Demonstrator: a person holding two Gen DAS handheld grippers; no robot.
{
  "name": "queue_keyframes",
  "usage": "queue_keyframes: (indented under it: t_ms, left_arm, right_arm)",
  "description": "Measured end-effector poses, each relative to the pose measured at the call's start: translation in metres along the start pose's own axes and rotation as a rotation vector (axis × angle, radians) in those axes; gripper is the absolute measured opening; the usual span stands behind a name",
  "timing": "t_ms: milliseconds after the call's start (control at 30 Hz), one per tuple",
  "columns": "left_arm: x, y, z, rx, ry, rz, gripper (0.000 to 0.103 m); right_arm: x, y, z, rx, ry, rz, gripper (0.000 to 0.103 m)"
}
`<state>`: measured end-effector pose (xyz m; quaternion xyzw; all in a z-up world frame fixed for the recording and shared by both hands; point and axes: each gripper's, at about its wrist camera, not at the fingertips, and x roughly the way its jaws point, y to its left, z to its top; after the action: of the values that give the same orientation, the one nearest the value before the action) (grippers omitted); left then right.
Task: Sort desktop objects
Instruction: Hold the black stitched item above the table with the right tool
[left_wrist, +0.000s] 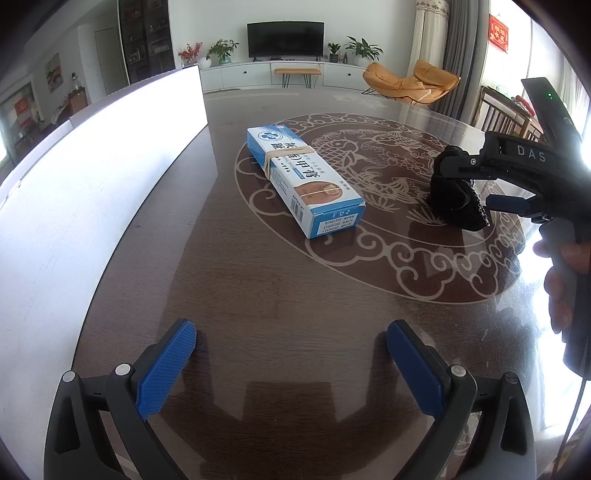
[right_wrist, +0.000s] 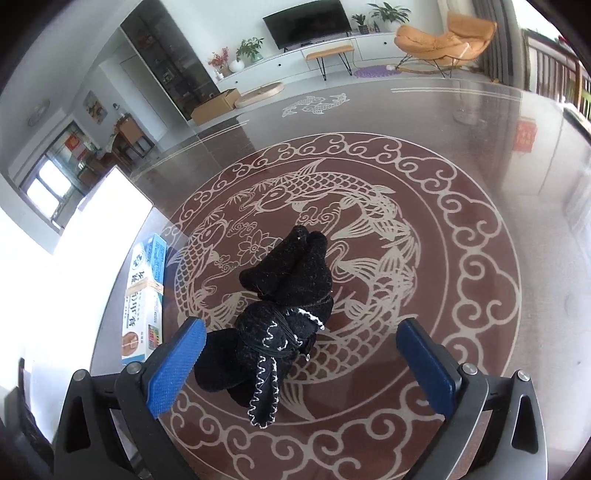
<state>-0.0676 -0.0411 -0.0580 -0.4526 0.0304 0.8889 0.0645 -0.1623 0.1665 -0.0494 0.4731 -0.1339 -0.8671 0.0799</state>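
While both tongs stand wide apart, nothing is gripped.
Right gripper (right_wrist: 299, 354): jaws spread wide, black fabric bundle (right_wrist: 284, 306) between the blue pads, left pad (right_wrist: 177, 369) about touching the cloth, right pad clear.
Left gripper (left_wrist: 291, 365): wide apart, bare table between.
Bundle: on the table's (right_wrist: 480, 424) fish medallion.
Blue box (left_wrist: 303, 181): rubber-banded, flat, left of bundle, apart, near white board (left_wrist: 92, 192).
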Motion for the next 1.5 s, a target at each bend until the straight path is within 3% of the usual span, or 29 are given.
queue_keyframes:
  t_ms: [133,533,1500]
  left_arm:
    - [0.000,0.000,0.000,0.000,0.000,0.000,0.103]
    - [0.000,0.001,0.000,0.002,0.000,-0.001,0.103]
    - [0.000,0.005,0.000,0.003,-0.001,-0.001,0.103]
  right_arm:
    - [0.004,0.007,-0.004,-0.096,-0.007,-0.039,0.103]
    - [0.006,0.012,-0.012,-0.151,-0.065,-0.059,0.103]
    - [0.007,0.016,-0.015,-0.183,-0.065,-0.102,0.103]
